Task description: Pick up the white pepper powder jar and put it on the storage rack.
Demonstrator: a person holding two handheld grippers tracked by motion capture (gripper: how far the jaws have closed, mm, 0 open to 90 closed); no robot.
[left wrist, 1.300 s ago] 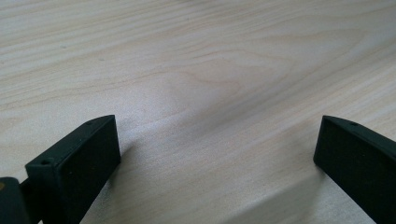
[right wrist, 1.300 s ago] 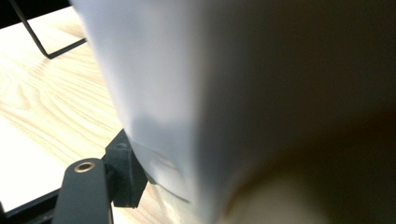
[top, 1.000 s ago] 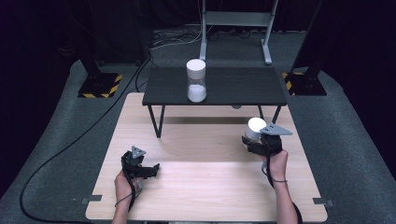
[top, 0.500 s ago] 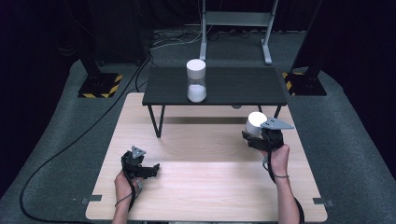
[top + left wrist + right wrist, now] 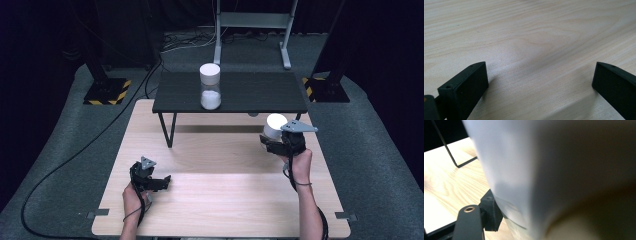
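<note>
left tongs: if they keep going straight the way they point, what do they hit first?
Probably the wooden table. The left tongs stand open with nothing between the jaws, angled down at the bare wood just ahead. In the high view they point right across the table, so how steeply they dip is hard to judge.

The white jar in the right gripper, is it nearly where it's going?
Done: the right gripper has shut on a white-lidded jar and holds it above the wooden table. In hand: carrying it near the black shelf, where a matching jar stands. Left: probably setting it there. The left gripper rests open.
</note>
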